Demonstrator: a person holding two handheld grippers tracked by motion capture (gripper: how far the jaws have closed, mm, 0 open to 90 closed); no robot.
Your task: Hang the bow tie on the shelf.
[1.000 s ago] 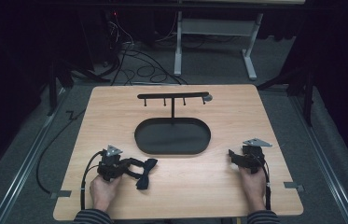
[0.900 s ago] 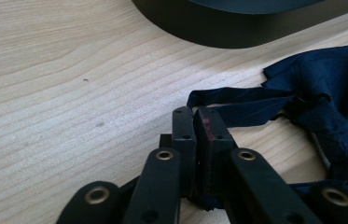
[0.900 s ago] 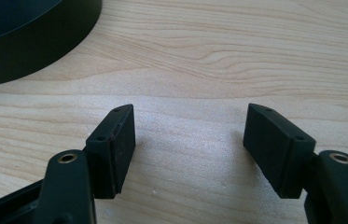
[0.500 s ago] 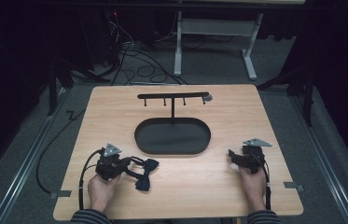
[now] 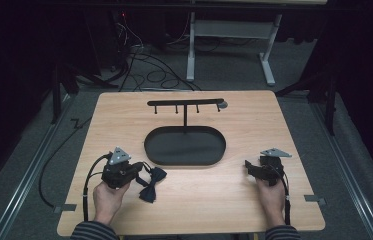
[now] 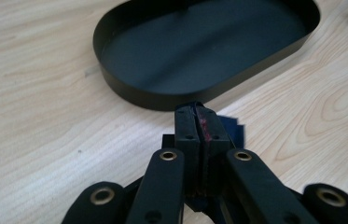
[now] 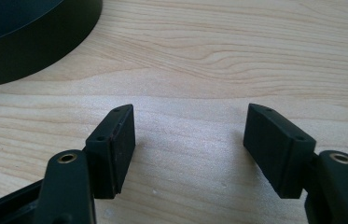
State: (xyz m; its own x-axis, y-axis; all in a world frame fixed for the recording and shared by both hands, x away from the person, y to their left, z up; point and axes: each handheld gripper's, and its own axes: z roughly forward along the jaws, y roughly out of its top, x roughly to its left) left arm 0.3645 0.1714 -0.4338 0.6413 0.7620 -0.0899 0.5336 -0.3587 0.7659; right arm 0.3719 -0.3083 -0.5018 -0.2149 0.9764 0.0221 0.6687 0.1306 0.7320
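My left gripper (image 5: pixel 141 169) sits near the front left of the wooden table (image 5: pixel 284 125), its jaws pressed together on a dark bow tie (image 5: pixel 150 186) that lies on the wood just beside the black oval tray (image 5: pixel 184 159). In the left gripper view a thin strip of the fabric is pinched between the pads, with a reddish streak along the seam; I think that is thread or lining, though the close view is too blurred to be sure. My right gripper (image 7: pixel 188 140) rests at the front right with its jaws spread wide over bare wood, holding nothing. A black T-shaped stand (image 5: pixel 185 103) with small hooks rises from the tray's far side.
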